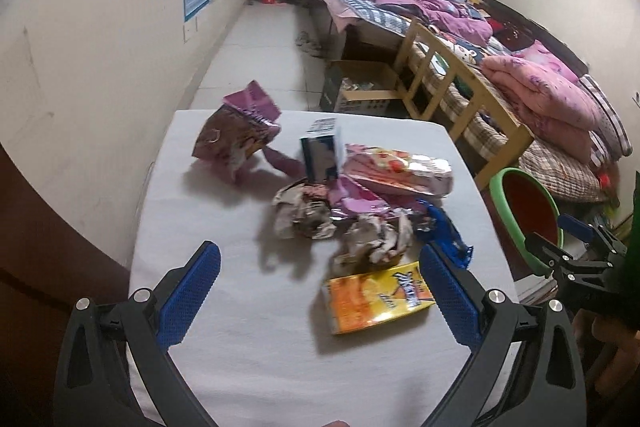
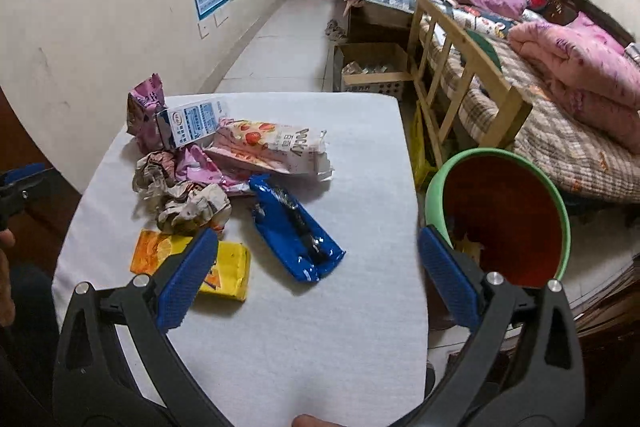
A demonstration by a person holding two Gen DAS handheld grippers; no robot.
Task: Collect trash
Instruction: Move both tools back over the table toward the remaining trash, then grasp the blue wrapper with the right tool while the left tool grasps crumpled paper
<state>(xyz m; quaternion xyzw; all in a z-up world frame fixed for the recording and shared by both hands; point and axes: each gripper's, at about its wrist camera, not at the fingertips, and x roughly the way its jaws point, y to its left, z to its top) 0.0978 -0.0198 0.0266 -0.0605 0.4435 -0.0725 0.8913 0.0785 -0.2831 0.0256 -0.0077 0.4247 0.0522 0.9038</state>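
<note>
Both grippers, left [image 1: 320,281] and right [image 2: 312,267], are hanging wide open, holding nothing. Wrappers [image 2: 188,187] are crowding the table [image 2: 360,155] (milk carton [image 2: 192,121] upright among them), bin [image 2: 500,215] sitting beside.

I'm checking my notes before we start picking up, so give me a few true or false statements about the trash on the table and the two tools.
1. Both tools hold nothing. True: the left tool and right tool are open.
2. The blue wrapper lies in the bin. False: it lies on the table.
3. The green-rimmed bin stands beside the table. True.
4. The yellow carton stands upright. False: it lies flat.
5. The milk carton lies flat. False: it stands upright.
</note>
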